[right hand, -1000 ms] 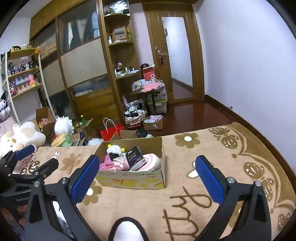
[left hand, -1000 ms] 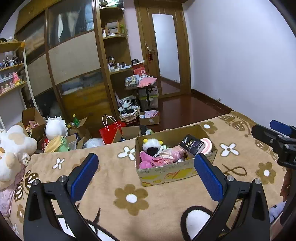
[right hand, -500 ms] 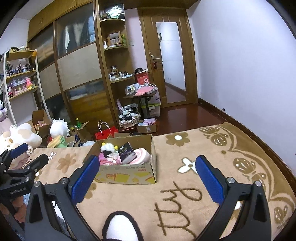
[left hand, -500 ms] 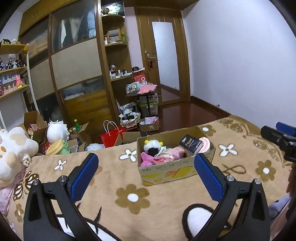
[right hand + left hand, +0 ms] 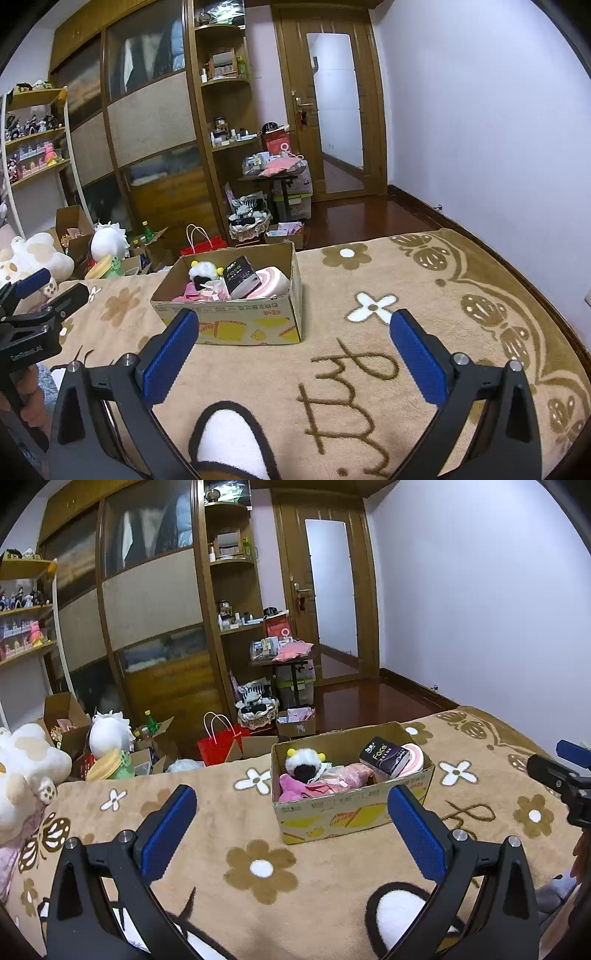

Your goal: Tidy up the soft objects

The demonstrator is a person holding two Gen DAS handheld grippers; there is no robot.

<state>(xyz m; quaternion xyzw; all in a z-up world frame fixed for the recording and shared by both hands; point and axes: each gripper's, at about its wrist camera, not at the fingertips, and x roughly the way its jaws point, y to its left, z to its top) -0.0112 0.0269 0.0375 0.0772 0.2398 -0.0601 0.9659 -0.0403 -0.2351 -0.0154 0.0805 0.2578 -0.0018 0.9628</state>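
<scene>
left gripper [image 5: 291,819] held above a tan flowered blanket [image 5: 229,823], its blue-padded fingers spread wide apart, nothing between them; right gripper [image 5: 295,341] likewise spread wide and empty, over the same blanket. cardboard box [image 5: 351,812] sits on the blanket ahead of both, nearer the far edge; from the left view it lies between the fingers' lines of sight, from the right view it is off to the left of centre, just past the left finger tip. inside the box: a white plush toy [image 5: 303,762] with a dark face and small yellow bobbles at the left end, pink cloth [image 5: 325,781] bunched beside it, a black tissue pack [image 5: 384,755] printed "face" leaning against a pink and white striped roll [image 5: 413,755] at the right end. the box is open at the top, flaps not visible. the right gripper's tip shows at the right edge of the left view, the left gripper at the left edge of the right view, a hand on its grip. beyond the blanket: a big white and tan plush [image 5: 26,771] at far left, a red paper bag [image 5: 218,744] on the floor, a wooden wardrobe [image 5: 147,609] and a door [image 5: 332,590]
</scene>
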